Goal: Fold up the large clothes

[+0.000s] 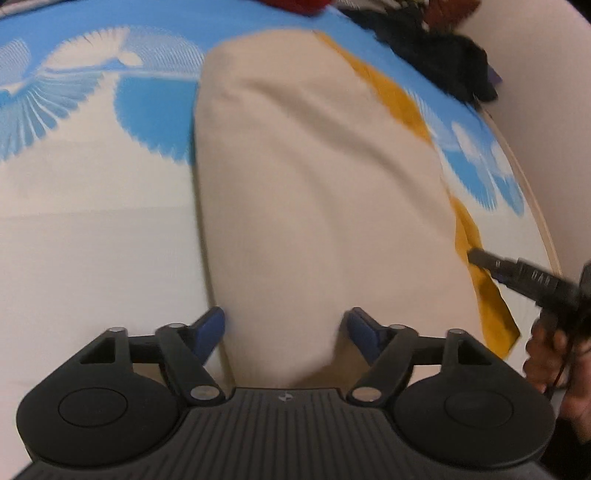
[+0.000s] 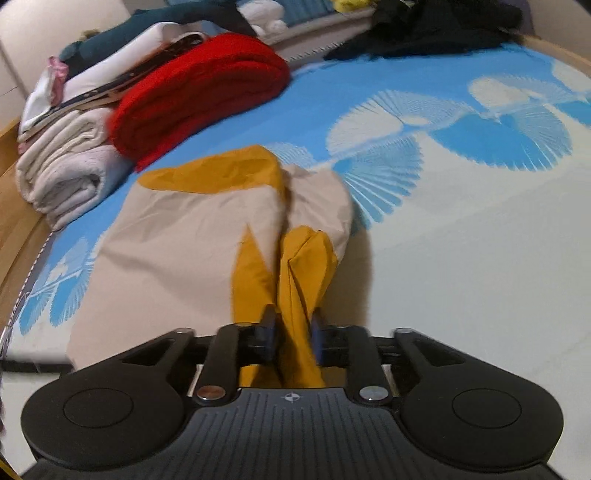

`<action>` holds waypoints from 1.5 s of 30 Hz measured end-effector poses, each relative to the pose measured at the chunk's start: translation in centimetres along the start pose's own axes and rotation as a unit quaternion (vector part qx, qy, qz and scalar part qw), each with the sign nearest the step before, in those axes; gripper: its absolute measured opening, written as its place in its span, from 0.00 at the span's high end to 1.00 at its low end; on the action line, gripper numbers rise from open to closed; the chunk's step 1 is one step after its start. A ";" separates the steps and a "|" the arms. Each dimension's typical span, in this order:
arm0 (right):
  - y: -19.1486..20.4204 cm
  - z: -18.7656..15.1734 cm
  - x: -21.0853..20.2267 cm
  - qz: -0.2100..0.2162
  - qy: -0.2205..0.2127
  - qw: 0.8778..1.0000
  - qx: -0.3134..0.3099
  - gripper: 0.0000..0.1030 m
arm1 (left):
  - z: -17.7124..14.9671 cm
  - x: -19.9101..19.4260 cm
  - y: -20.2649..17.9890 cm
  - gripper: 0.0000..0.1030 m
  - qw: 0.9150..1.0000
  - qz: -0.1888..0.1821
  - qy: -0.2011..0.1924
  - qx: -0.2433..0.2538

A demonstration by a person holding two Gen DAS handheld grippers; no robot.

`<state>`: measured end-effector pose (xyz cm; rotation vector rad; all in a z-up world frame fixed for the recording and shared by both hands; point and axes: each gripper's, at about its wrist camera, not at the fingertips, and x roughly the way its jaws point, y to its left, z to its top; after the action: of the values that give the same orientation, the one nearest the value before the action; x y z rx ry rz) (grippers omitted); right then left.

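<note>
Right wrist view: right gripper point(image 2: 291, 332) has both blue pads pressed onto a bunched mustard-yellow edge of the beige-and-mustard garment point(image 2: 184, 240), fabric running straight up between the fingers. Looks like a pinch taken to lift or drag that edge across, probably for the next fold. The rest of the garment lies flat on the bed sheet point(image 2: 461, 258), blue with white fan prints, ahead and to the left of the gripper.

The left wrist view shows the left gripper point(image 1: 284, 325) with fingers spread wide, holding nothing. The near end of the garment point(image 1: 314, 203) sits between the two blue pads; whether the pads touch the cloth I can't tell, image is blurred. Likely poised to take that end or pin it while the other side moves. The right gripper point(image 1: 476, 256) is seen at the garment's right border, tip on the yellow strip.

Off to the side: red folded cloth point(image 2: 199, 92), white rolled cloth point(image 2: 66, 166) and a dark clothes heap point(image 2: 424, 26), all apart from the garment, probably done or waiting items. Fold seems partway.
</note>
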<state>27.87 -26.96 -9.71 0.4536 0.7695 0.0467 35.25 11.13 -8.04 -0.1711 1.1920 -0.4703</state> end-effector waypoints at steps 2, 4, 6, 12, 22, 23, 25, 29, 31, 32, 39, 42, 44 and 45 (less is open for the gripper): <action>-1.2 -0.2 0.0 0.016 0.026 0.999 0.026 0.62 | -0.2 -0.1 -0.1 0.23 1.000 0.001 -0.005 0.002; -2.0 -0.5 -0.1 0.028 0.050 0.998 0.036 0.60 | -0.3 -0.5 -0.2 0.26 1.000 -0.003 -0.009 -0.006; -2.5 -0.9 -0.3 0.043 0.073 0.996 0.039 0.60 | -0.3 -0.5 -0.5 0.26 1.000 0.002 -0.013 -0.003; -2.2 -2.1 -0.5 0.051 0.123 0.991 -0.005 0.60 | 0.0 1.0 -0.8 0.26 1.000 0.014 -0.014 -0.006; -2.3 -0.8 -2.5 0.046 0.048 0.998 -0.019 0.95 | 0.8 -0.2 -2.8 0.23 0.999 0.037 -0.011 0.024; -2.1 -1.0 -2.2 0.042 0.058 0.997 -0.029 0.95 | 0.9 -0.8 -2.8 0.25 0.999 0.040 -0.014 0.022; -1.5 -1.5 -2.0 0.037 0.066 0.996 -0.054 0.94 | 1.2 -2.5 -3.1 0.26 0.998 0.040 -0.039 0.032; -1.5 -1.4 -1.7 0.028 0.071 0.995 -0.062 0.92 | -0.2 -1.2 -3.5 0.36 0.995 0.060 0.003 0.086; -1.7 -1.4 -1.4 0.025 0.077 0.995 -0.061 0.92 | -1.0 -0.1 -3.5 0.36 0.991 0.079 0.027 0.103; -1.7 -1.5 -1.3 0.024 0.082 0.994 -0.063 0.92 | -0.9 -0.7 -3.6 0.40 0.992 0.075 0.019 0.104; -1.5 -2.1 -1.7 0.018 0.077 0.994 -0.074 0.88 | -3.1 -0.5 -3.8 0.36 0.986 0.091 0.028 0.138; -1.6 -2.8 -1.7 -0.006 0.086 0.992 -0.092 0.81 | -2.8 -2.3 -4.6 0.34 0.986 0.104 -0.003 0.134; -1.1 -3.0 -2.9 -0.027 0.062 0.991 -0.112 0.81 | -3.1 -4.7 -5.7 0.31 0.980 0.123 -0.050 0.146; -0.8 -3.0 -3.8 -0.033 0.042 0.991 -0.124 0.80 | -3.5 -5.9 -6.5 0.29 0.977 0.131 -0.074 0.153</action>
<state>23.00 -27.29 -9.43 0.1907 0.8482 0.0993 28.63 8.33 -1.92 0.2121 0.9650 -0.3961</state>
